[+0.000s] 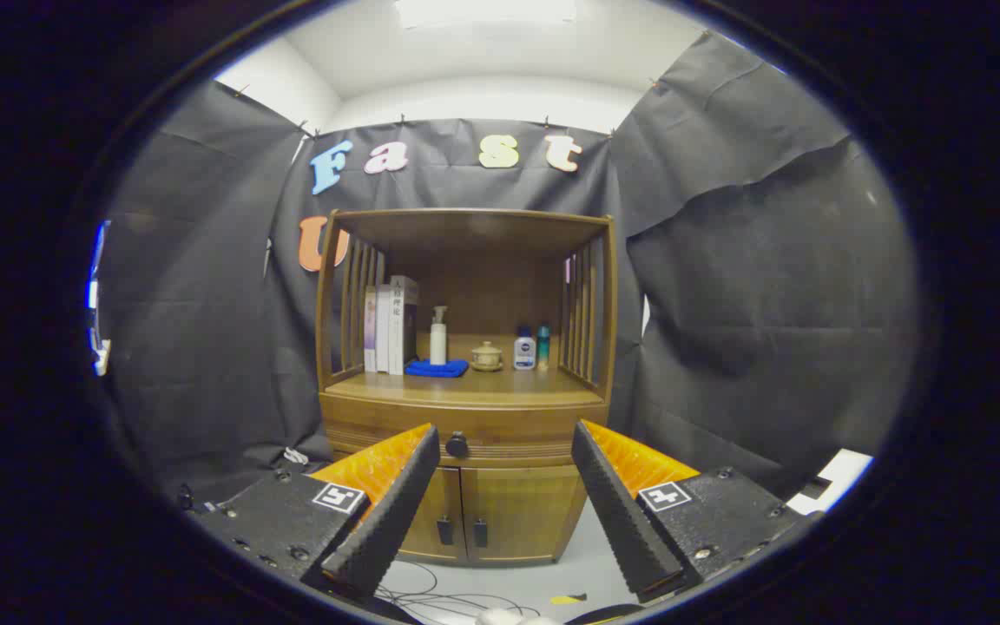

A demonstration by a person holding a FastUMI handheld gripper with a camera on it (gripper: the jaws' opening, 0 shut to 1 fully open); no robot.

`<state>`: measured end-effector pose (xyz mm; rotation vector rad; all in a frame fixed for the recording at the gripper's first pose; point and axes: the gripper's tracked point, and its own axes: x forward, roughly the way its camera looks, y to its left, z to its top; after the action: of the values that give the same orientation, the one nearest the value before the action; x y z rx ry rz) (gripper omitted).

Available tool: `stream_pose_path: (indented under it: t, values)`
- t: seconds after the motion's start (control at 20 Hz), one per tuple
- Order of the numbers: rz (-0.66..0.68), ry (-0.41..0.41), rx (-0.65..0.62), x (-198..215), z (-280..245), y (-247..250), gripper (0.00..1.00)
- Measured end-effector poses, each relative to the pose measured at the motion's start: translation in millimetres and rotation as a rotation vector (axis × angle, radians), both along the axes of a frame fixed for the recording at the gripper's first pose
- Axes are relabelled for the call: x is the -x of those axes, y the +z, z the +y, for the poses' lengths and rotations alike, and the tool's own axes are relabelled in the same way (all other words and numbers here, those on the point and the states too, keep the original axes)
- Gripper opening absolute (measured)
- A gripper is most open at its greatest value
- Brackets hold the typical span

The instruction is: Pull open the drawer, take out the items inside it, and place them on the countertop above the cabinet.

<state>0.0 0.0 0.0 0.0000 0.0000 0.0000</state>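
Observation:
A wooden cabinet stands ahead against the booth's wall. Its drawer is closed, with a round dark knob just beyond my left fingertip. The countertop above the drawer carries upright books, a white pump bottle on a blue cloth, a small lidded pot, a white-and-blue bottle and a teal bottle. My gripper is open, well short of the cabinet, its fingers spread on either side of the drawer front with nothing between them.
Two lower doors with dark handles sit under the drawer. Slatted side panels and a wooden top enclose the countertop. Cables lie on the pale floor in front of the cabinet. Black cloth hangs on both sides.

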Motion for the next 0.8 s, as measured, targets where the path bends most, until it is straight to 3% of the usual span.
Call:
stream_pose_path:
  t: [0.8]
  values:
    - [0.021,0.000,-0.013,-18.9,-3.0,5.1,1.00]
